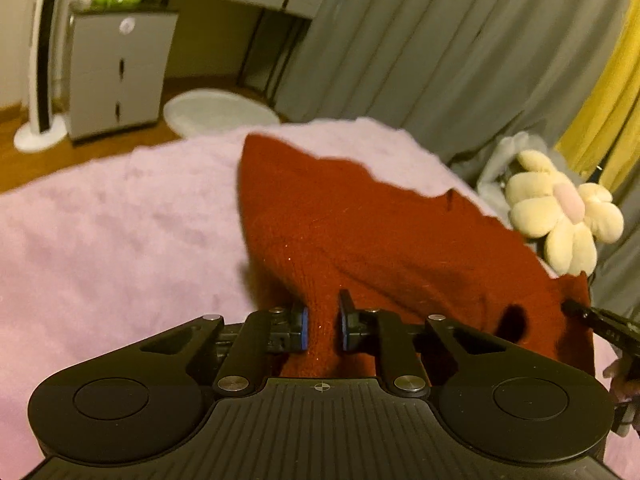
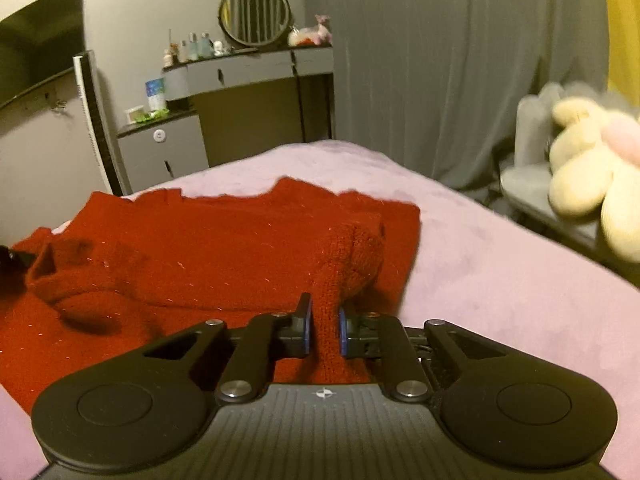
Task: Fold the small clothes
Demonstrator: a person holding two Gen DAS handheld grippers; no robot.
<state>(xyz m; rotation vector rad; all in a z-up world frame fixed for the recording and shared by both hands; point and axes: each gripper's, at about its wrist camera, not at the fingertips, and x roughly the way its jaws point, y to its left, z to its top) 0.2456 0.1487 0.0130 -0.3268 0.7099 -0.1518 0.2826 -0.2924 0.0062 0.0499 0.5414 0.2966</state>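
A dark red knitted garment (image 1: 360, 224) lies on a pink fuzzy bed cover (image 1: 112, 240). My left gripper (image 1: 323, 322) is shut on a bunched edge of the garment and lifts it off the cover. The right gripper's tip shows at the right edge of the left wrist view (image 1: 600, 320). In the right wrist view the garment (image 2: 200, 248) spreads to the left over the pink cover (image 2: 500, 280). My right gripper (image 2: 323, 326) is shut on a raised fold of its near right edge. The left gripper's tip shows at that view's far left (image 2: 8, 260).
A cream flower-shaped plush (image 1: 560, 212) sits on a grey chair to the right of the bed, also in the right wrist view (image 2: 592, 176). Grey curtains (image 1: 440, 48) hang behind. A grey cabinet (image 1: 116, 72), a dressing table (image 2: 248, 76) and a white round object on the floor (image 1: 220, 112) lie beyond.
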